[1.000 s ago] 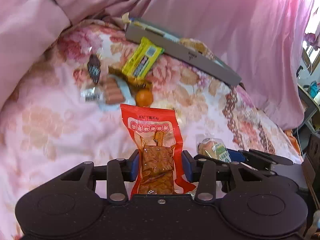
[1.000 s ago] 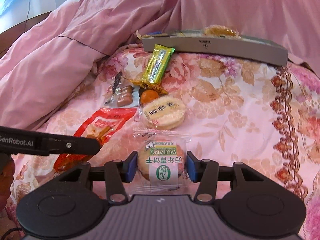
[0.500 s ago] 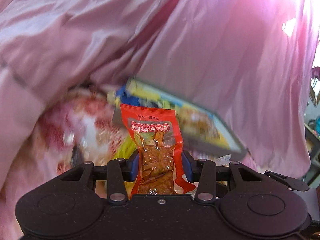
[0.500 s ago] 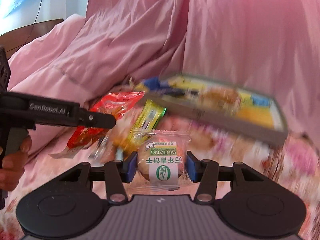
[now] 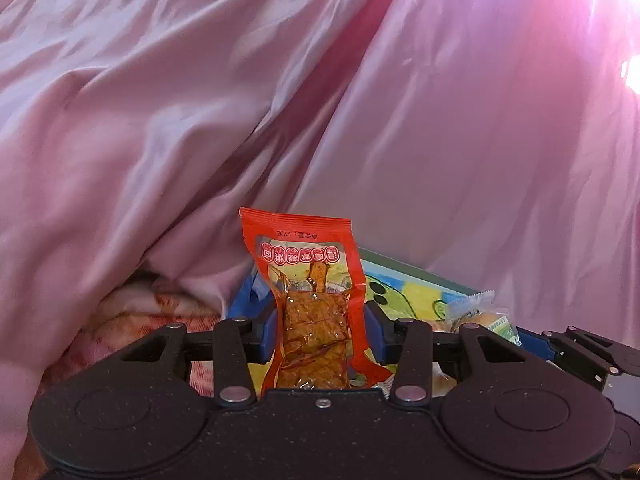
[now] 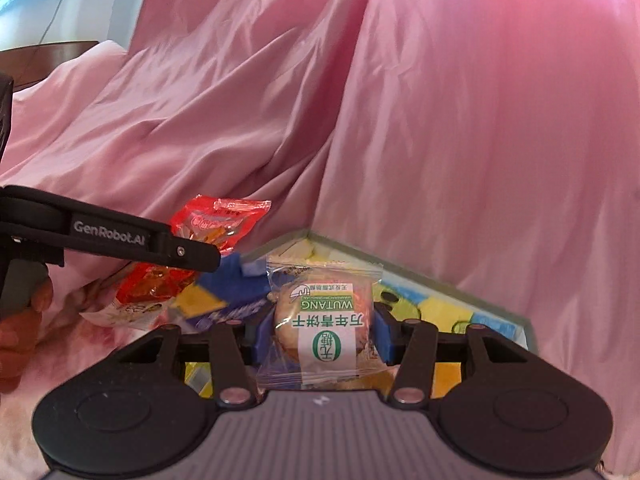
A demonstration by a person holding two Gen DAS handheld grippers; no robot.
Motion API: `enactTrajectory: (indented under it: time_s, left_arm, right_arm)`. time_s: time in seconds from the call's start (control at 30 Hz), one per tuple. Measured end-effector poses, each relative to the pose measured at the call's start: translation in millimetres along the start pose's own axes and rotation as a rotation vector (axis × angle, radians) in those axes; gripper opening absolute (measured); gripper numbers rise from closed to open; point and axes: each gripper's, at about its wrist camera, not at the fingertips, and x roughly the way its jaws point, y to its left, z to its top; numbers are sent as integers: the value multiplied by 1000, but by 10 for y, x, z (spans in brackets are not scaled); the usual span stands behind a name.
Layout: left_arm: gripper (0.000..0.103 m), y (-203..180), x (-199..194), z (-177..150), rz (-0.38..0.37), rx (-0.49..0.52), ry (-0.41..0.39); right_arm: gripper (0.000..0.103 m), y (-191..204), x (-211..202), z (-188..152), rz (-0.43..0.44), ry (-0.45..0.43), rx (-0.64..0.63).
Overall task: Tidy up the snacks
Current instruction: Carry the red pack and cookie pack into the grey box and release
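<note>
The left gripper (image 5: pixel 320 330) is pinching a red packet (image 5: pixel 310 280), holding it upright over the near corner of the tray (image 5: pixel 420 276). The right gripper (image 6: pixel 316 330) is clamping a wrapped biscuit (image 6: pixel 324 320) above that tray, with pink cloth (image 6: pixel 440 120) hanging behind.

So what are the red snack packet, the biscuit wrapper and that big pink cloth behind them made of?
Red snack packet: glossy plastic film, judging by its shine and clear window. Biscuit wrapper: thin transparent plastic with crimped ends and a printed label. Pink cloth: smooth, faintly shiny woven fabric, perhaps satin or polyester, going by its soft folds.
</note>
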Motion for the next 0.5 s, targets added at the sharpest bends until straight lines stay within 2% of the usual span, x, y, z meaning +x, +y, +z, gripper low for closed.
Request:
enactTrajectory:
  time_s: [0.13, 0.27, 0.37, 0.47, 0.5]
  left_arm:
    - [46, 4, 213, 44, 10, 35, 20]
    - [47, 24, 383, 53, 19, 26, 55]
    - [51, 19, 449, 43, 21, 32, 70]
    - [59, 53, 455, 31, 25, 13, 71]
    - [61, 52, 465, 41, 30, 7, 71]
  right_arm:
    - [55, -24, 217, -2, -11, 17, -4]
    - [55, -43, 396, -54, -21, 41, -9]
    - [56, -75, 468, -98, -33, 56, -4]
    - [62, -106, 466, -118, -32, 51, 3]
    - [68, -112, 458, -121, -36, 50, 4]
